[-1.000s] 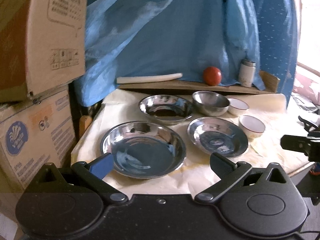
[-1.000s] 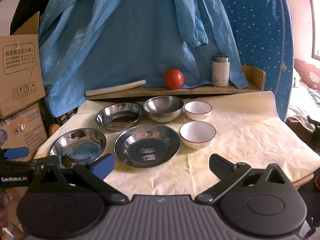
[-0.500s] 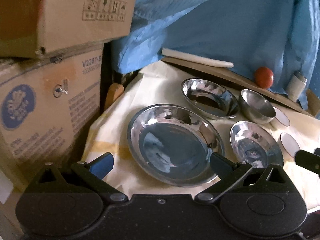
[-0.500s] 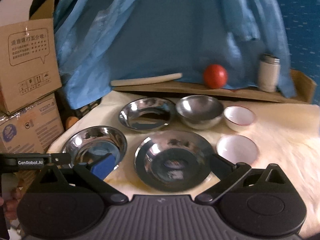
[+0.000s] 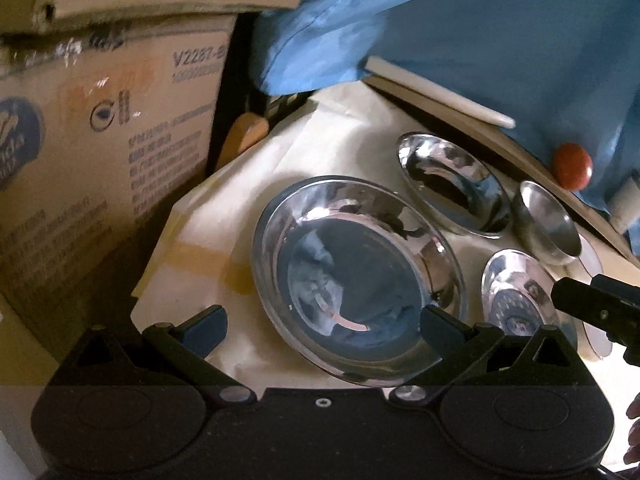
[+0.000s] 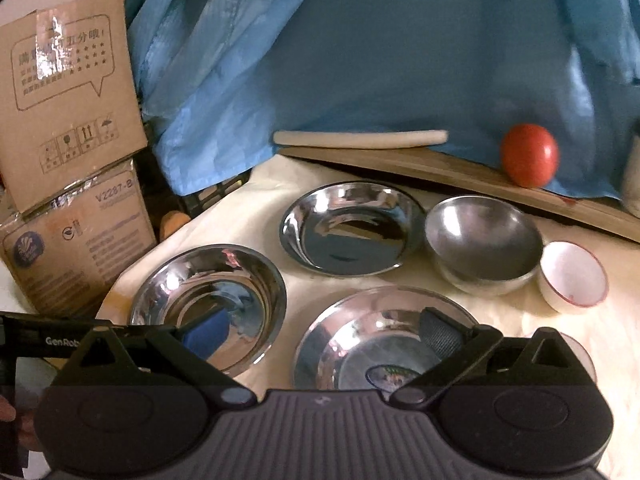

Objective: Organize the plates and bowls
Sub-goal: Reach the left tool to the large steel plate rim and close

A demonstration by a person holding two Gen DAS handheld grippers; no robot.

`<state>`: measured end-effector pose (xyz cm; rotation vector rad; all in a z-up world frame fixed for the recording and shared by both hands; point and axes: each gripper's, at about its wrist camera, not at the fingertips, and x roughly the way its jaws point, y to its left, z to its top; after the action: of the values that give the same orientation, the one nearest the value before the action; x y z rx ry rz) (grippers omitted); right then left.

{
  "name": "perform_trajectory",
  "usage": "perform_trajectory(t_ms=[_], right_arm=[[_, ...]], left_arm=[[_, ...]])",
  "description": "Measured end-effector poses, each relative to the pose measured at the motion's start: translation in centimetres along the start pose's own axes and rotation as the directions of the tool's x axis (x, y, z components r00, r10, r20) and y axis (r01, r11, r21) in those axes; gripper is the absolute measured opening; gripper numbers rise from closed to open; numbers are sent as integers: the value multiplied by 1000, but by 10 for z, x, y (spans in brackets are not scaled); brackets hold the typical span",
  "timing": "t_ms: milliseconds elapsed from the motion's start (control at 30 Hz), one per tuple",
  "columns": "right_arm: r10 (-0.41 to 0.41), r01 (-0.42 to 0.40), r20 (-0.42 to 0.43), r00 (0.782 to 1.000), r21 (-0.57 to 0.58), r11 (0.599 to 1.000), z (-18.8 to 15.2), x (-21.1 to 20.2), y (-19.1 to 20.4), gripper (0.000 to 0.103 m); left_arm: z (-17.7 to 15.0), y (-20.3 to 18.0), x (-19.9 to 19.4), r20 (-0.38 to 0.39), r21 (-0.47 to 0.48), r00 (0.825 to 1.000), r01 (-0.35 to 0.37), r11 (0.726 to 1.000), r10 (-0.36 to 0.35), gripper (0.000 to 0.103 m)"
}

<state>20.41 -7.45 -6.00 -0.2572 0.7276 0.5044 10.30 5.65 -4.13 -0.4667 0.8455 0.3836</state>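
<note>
Both pairs of fingers spread over the steel plates.

My left gripper (image 5: 322, 326) straddles the large plate (image 5: 356, 272) at the worktop's (image 5: 320, 152) left corner; my right gripper (image 6: 320, 330) hangs over the smaller plate (image 6: 384, 344), empty.

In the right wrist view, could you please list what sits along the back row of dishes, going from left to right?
Shiny steel plate → deep steel bowl → small white bowl with a red rim.
</note>
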Motion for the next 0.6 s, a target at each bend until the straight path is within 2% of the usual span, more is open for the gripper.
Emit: perform_trajectory(t_ms=[333, 533, 600], right_arm=[[124, -131, -82, 989, -81, 988, 20, 43, -3, 103], [198, -214, -118, 973, -132, 968, 30, 66, 0, 96], [221, -240, -140, 965, -142, 960, 32, 73, 1, 92]], left_arm=[[1, 2, 0, -2, -98, 999, -50, 994, 51, 100], [0, 0, -3, 9, -139, 997, -72, 988, 74, 91], [-1, -3, -2, 12, -154, 997, -80, 985, 83, 84]])
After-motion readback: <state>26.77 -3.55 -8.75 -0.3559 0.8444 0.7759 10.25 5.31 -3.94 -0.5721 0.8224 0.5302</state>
